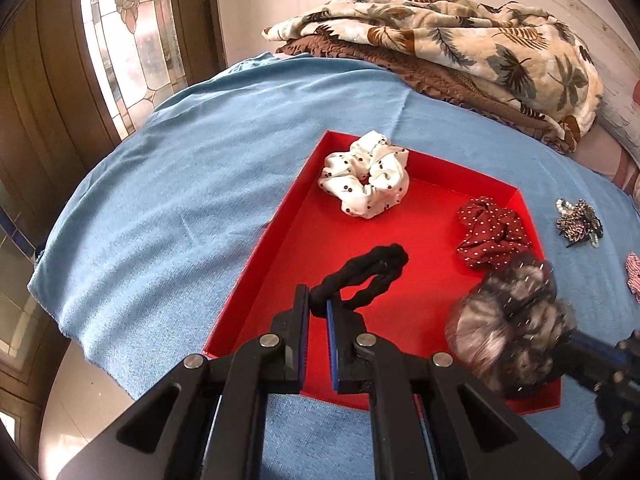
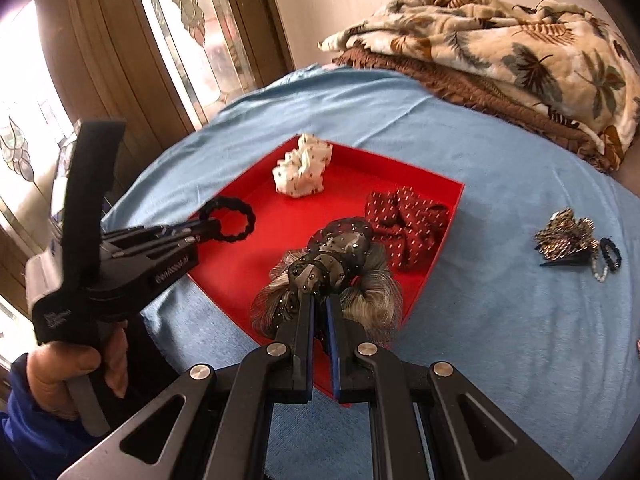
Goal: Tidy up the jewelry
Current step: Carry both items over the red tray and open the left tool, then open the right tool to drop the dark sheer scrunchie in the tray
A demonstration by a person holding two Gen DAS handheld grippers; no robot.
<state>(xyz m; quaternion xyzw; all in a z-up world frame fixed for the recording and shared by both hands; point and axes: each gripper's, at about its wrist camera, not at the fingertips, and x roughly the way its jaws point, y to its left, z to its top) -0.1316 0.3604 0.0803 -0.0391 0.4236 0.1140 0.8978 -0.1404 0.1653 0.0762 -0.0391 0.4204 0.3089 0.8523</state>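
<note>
A red tray (image 1: 280,248) (image 2: 256,256) lies on a blue cloth. My left gripper (image 1: 318,304) is shut on a black hair tie (image 1: 368,276) and holds it over the tray's near left part; it also shows in the right wrist view (image 2: 208,226) with the tie (image 2: 232,216). My right gripper (image 2: 320,300) is shut on a grey-black sparkly scrunchie (image 2: 332,272) above the tray's near right corner; it appears blurred in the left wrist view (image 1: 508,320). A white dotted scrunchie (image 1: 366,174) (image 2: 302,170) and a dark red dotted scrunchie (image 1: 492,232) (image 2: 404,224) lie in the tray.
A beaded hair clip with small bead rings (image 1: 578,222) (image 2: 572,238) lies on the blue cloth (image 1: 180,184) right of the tray. A pink item (image 1: 634,276) shows at the right edge. Folded leaf-print blankets (image 1: 460,48) (image 2: 500,64) are stacked at the back. A wooden door with stained glass is at left.
</note>
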